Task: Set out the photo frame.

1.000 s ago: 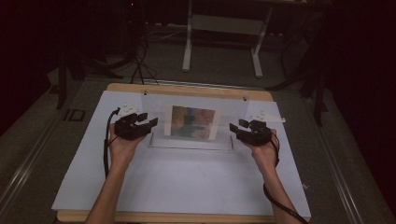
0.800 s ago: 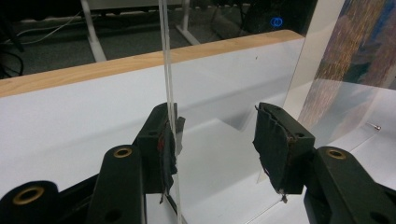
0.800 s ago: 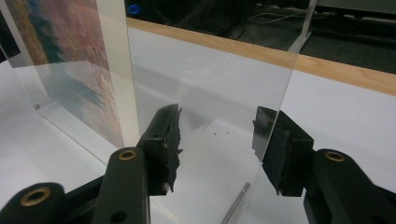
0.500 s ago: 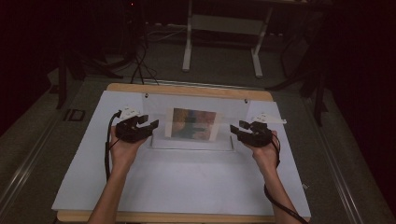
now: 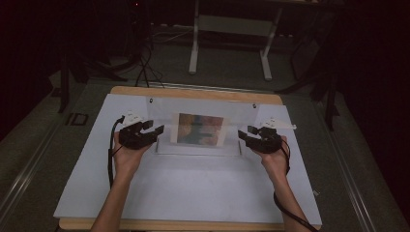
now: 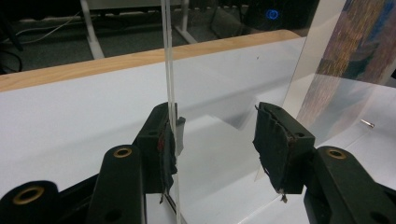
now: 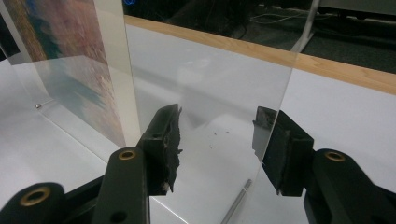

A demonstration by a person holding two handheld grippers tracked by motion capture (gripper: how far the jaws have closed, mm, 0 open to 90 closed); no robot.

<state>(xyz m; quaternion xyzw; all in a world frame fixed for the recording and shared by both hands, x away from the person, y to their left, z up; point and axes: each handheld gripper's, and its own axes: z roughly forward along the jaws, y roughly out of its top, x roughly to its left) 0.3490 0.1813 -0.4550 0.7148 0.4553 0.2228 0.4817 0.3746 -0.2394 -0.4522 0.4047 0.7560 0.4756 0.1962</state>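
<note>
A clear acrylic frame [image 5: 200, 126] stands upright near the middle of the table [image 5: 193, 193], toward its far edge, and holds a printed picture [image 5: 199, 129] with blurred bands of blue, orange and purple. In the high view the print sits centred in the frame, with bare transparent margins to either side.

The left gripper [image 5: 145, 133] sits at the frame's left end and the right gripper [image 5: 249, 137] at its right end. Both sets of jaws stand open.

In the left gripper view, the frame's thin left edge [image 6: 169, 70] rises just beside the left-hand pad, so close that contact cannot be judged; the other pad is well apart from it. In the right gripper view the transparent sheet's [image 7: 205, 84] right edge falls just in front of the right-hand pad, and the left-hand pad stands behind the sheet, with a gap between the pads.

The table is covered in smooth white sheeting with a light wooden rim showing along the far and near sides. Wide bare surface lies in front of the frame. The pads [image 6: 273, 144] are black, ribbed and frayed at the edges. A small metal pin [image 7: 236, 204] lies on the white surface near the frame's base.
</note>
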